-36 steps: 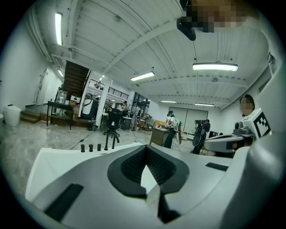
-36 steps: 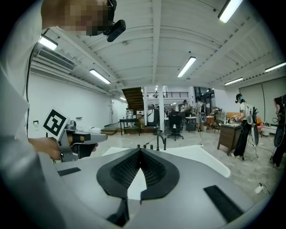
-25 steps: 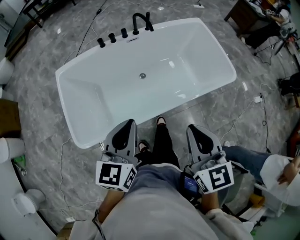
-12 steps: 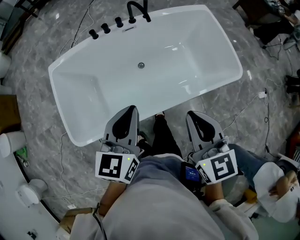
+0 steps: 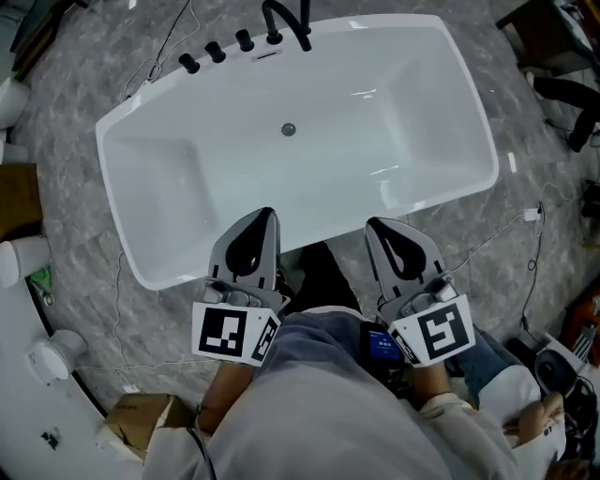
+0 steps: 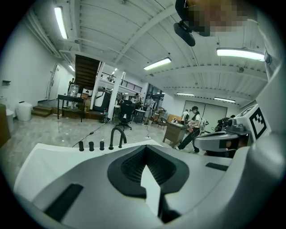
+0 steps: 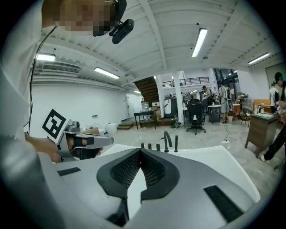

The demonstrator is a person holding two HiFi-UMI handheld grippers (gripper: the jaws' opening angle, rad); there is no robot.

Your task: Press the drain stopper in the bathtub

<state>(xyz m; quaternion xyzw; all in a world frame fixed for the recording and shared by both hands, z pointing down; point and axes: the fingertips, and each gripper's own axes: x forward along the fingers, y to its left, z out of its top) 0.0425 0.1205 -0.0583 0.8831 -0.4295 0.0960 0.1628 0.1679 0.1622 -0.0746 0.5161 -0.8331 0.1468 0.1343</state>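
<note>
A white bathtub (image 5: 187, 178) lies across the head view, and the small round metal drain stopper (image 5: 289, 129) sits in the middle of its floor. A black faucet (image 5: 282, 21) and several black knobs (image 5: 217, 52) stand on the far rim. My left gripper (image 5: 265, 215) is shut and empty, with its tip over the near rim. Held level with it to the right, my right gripper (image 5: 372, 225) is also shut on nothing. Both are well short of the stopper. The left gripper view shows the shut jaws (image 6: 145, 147) with the faucet (image 6: 117, 136) beyond; the right gripper view shows its jaws (image 7: 140, 150) and the faucet (image 7: 167, 141).
Cables trail over the grey marble floor on both sides of the tub. A cardboard box (image 5: 141, 418) and white rounded fixtures (image 5: 25, 259) lie at the left. A seated person (image 5: 525, 412) is at the lower right. Desks, chairs and people fill the hall behind.
The head view has drawn nearer the tub, and the stopper now sits slightly higher and closer to centre. Both grippers stay shut, side by side, their tips now over the near rim.
</note>
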